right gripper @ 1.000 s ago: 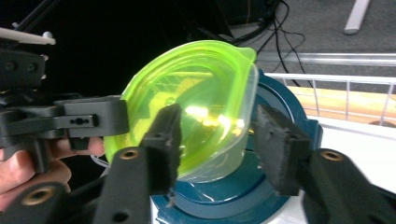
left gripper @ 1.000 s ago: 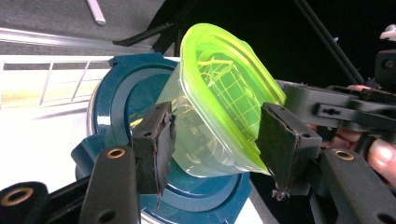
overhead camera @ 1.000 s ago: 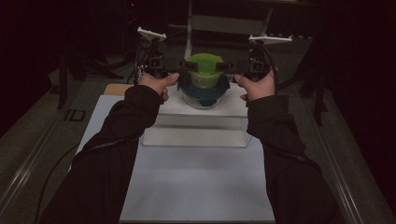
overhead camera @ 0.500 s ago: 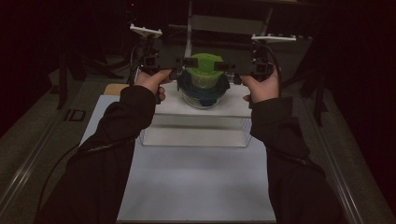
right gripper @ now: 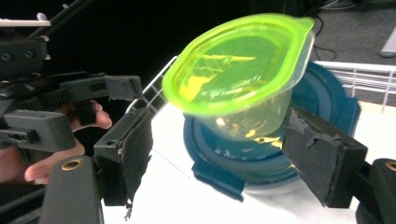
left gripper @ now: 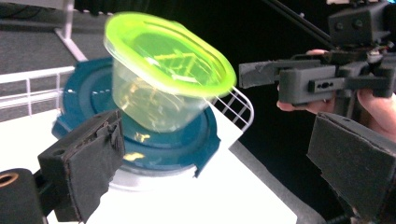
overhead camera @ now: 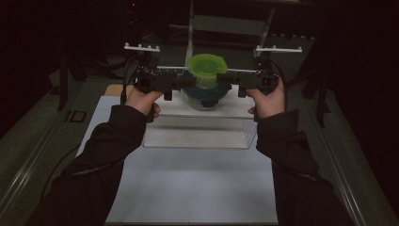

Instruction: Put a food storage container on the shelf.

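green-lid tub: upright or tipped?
Tipped. The tub leans on the blue lid, its green lid slanted in both gripper views.

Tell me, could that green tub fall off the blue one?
It might. The green-lidded tub sits tilted on the blue-lidded container, so a bump could tip it off. Both hand-held grippers, left and right, have just been opening and stand beside the stack, with nothing pressed between their jaws, so nothing steadies it. The stack also stands near the edge of the white platform, so a slide could carry it off.
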`<state>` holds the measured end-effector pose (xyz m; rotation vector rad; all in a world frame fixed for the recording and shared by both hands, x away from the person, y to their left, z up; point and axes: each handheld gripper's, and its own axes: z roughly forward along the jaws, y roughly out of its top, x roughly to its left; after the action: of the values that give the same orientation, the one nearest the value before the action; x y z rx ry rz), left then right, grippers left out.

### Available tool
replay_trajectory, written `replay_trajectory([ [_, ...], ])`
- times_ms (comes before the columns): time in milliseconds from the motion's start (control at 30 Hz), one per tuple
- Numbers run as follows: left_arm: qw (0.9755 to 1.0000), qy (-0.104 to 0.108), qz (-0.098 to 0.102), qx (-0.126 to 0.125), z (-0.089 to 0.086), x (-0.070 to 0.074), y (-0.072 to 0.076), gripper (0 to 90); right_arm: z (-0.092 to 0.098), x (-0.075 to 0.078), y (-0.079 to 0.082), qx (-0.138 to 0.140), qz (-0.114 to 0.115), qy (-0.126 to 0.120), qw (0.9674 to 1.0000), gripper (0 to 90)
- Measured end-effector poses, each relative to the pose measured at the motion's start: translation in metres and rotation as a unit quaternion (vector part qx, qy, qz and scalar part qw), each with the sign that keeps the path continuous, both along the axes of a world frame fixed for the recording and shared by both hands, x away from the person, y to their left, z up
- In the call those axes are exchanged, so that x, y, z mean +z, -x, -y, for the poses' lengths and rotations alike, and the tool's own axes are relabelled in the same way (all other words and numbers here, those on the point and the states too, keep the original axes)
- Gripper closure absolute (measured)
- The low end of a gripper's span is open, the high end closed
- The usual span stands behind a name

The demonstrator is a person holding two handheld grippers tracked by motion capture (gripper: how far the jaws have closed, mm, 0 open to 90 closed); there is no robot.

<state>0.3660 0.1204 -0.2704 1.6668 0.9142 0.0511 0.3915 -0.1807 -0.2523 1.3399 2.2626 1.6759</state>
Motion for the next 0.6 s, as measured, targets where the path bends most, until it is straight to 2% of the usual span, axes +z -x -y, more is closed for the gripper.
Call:
replay_trajectory([
  [233, 0.9998, -0.008, 0.017, -0.006, 0.000, -0.013, 0.019, 3.4, 0.005, -0.015, 0.020, 0.016, 0.010, -0.002, 0.9998, 23.3],
  [367, 0.9990, -0.029, 0.031, -0.012, 0.002, -0.023, 0.030, 3.4, 0.009, -0.031, 0.032, 0.028, 0.008, 0.000, 0.9996, 23.2],
  [400, 0.9990, -0.029, 0.031, -0.012, 0.002, -0.023, 0.030, 3.3, 0.009, -0.031, 0.032, 0.028, 0.008, 0.000, 0.9996, 23.2],
  [433, 0.9987, -0.033, 0.035, -0.016, 0.003, -0.028, 0.035, 3.4, 0.012, -0.038, 0.037, 0.032, 0.004, -0.002, 0.9995, 23.2],
  [467, 0.9987, -0.033, 0.035, -0.016, 0.003, -0.028, 0.035, 3.4, 0.012, -0.038, 0.037, 0.032, 0.004, -0.002, 0.9995, 23.2],
  [600, 0.9981, -0.037, 0.040, -0.027, 0.005, -0.039, 0.047, 3.4, 0.020, -0.055, 0.046, 0.033, 0.002, -0.007, 0.9994, 23.2],
])
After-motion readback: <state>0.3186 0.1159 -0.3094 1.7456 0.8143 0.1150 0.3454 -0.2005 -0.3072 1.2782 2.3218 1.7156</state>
